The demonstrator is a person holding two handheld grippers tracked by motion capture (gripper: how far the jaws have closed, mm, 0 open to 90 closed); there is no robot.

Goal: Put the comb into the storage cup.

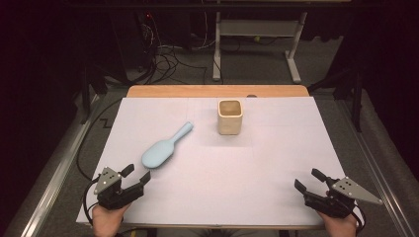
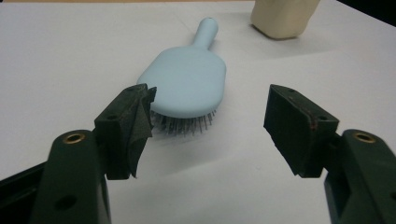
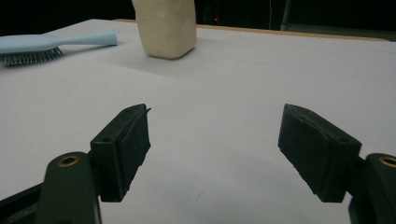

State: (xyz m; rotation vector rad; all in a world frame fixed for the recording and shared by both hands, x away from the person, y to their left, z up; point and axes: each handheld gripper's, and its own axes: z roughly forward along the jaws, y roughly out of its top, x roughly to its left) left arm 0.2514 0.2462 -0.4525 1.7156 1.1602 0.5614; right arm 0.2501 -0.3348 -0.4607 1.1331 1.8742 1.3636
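Pale-blue hairbrush [image 1: 164, 147] bristles-down on table [image 1: 257, 163], just ahead of left gripper [image 1: 136, 176], fingers wide. Cream cup [image 1: 230, 117] well beyond, clear. Right gripper [image 1: 306, 181] wide, empty.

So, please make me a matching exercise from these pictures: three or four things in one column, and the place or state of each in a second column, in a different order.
Things:
1. hairbrush
2. cream container
3. left gripper
4. right gripper

Descriptions:
A. stands upright near the far edge of the white sheet
B. open, at the near right corner, far from both objects
C. lies bristles down, handle pointing away
D. open, just short of the brush head

Pairs: 1-C, 2-A, 3-D, 4-B
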